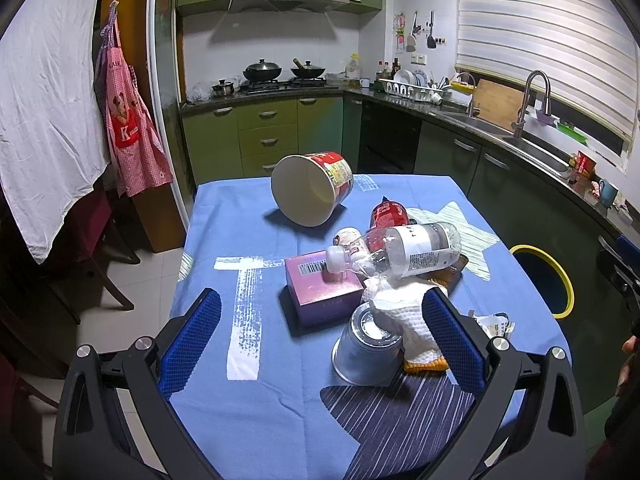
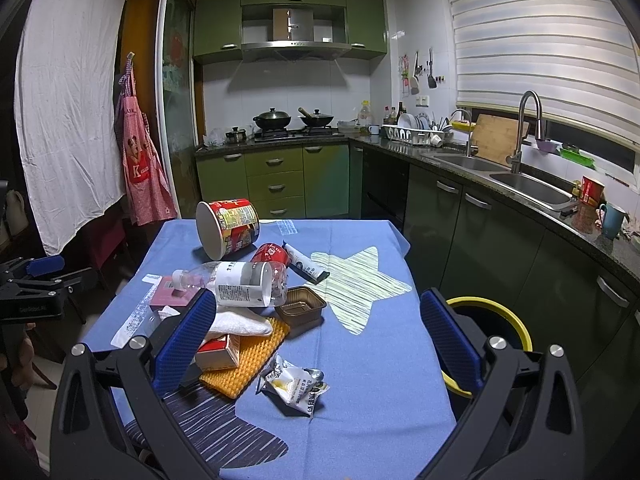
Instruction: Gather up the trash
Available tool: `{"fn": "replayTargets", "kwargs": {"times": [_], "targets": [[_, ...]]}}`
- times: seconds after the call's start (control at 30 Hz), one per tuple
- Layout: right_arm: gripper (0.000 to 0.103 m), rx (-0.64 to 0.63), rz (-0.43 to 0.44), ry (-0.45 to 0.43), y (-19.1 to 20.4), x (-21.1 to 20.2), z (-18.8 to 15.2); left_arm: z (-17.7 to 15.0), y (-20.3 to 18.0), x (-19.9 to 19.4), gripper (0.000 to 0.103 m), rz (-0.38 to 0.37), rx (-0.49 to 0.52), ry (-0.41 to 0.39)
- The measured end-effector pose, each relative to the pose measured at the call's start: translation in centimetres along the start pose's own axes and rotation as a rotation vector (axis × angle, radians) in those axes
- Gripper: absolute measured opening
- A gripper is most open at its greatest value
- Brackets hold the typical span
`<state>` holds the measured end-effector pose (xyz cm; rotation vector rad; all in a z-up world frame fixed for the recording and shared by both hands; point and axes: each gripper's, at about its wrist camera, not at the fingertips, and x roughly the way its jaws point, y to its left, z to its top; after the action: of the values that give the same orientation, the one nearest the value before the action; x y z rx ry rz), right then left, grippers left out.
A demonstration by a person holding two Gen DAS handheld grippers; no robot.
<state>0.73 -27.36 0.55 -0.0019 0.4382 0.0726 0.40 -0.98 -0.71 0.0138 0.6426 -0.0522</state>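
Observation:
Trash lies piled on a blue tablecloth (image 1: 248,420). A clear plastic bottle (image 1: 404,252) lies on its side across a purple box (image 1: 324,292); it also shows in the right wrist view (image 2: 244,284). A tipped noodle tub (image 1: 310,188) lies at the far end. A metal cup (image 1: 366,346) lies beside a white towel (image 1: 404,308). A crumpled snack wrapper (image 2: 294,386) lies near the table's front. A yellow-rimmed bin (image 2: 492,320) stands right of the table. My left gripper (image 1: 320,320) is open and empty above the pile. My right gripper (image 2: 316,328) is open and empty.
A red can (image 2: 270,254), a brown plastic tray (image 2: 300,306), an orange mat (image 2: 248,356), a small red-and-white carton (image 2: 218,350) and a tube (image 2: 306,266) also lie on the table. Green cabinets, stove and sink line the back and right. Dark chairs stand left.

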Motion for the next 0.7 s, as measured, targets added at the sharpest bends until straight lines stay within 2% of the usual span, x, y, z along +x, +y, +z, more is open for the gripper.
{"fn": "replayTargets", "kwargs": {"times": [0.7], "targets": [[0.097, 0.002, -0.002, 0.000, -0.38, 0.42, -0.42, -0.05, -0.08, 0.26, 0.099, -0.002, 0.002, 0.007]]}}
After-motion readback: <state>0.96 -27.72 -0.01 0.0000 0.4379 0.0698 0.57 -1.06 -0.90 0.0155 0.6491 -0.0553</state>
